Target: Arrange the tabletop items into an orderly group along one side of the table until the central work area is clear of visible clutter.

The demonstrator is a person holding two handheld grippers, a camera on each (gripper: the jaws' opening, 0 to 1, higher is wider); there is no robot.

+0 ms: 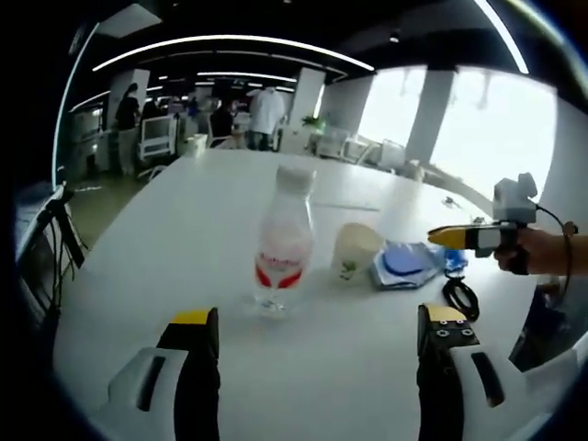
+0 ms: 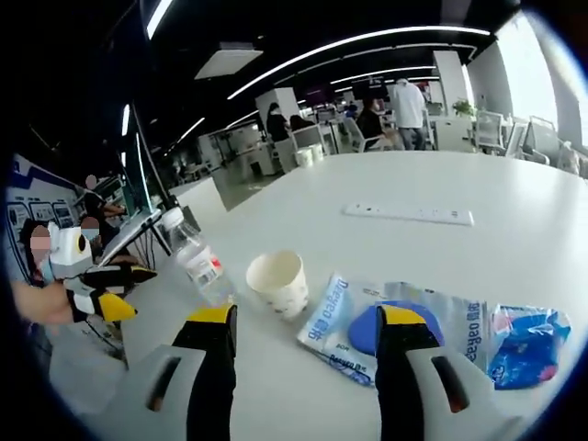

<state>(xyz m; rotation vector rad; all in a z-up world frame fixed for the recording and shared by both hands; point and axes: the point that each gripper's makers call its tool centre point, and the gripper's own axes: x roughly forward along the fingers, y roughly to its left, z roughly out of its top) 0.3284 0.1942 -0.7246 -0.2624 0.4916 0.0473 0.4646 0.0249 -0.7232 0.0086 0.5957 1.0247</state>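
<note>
Two hand-held grippers stand open and empty over the white surface [image 1: 184,230]. At centre frame of the left gripper view, beyond the left hand-held gripper [image 1: 317,344], stands a clear bottle [image 1: 281,241], with a paper cup [image 1: 355,251] and blue packet [image 1: 404,265] to its right. The right hand-held gripper [image 2: 308,344] frames the packet at lower centre, a small blue wrapper [image 2: 525,344] at lower right.

In the left gripper view, on the counter [image 1: 184,230] the bottle [image 1: 281,241] stands left of the cup [image 1: 355,250]; a packet [image 1: 404,265] lies right of the cup, and a cable [image 1: 461,297] lies beyond it.
</note>
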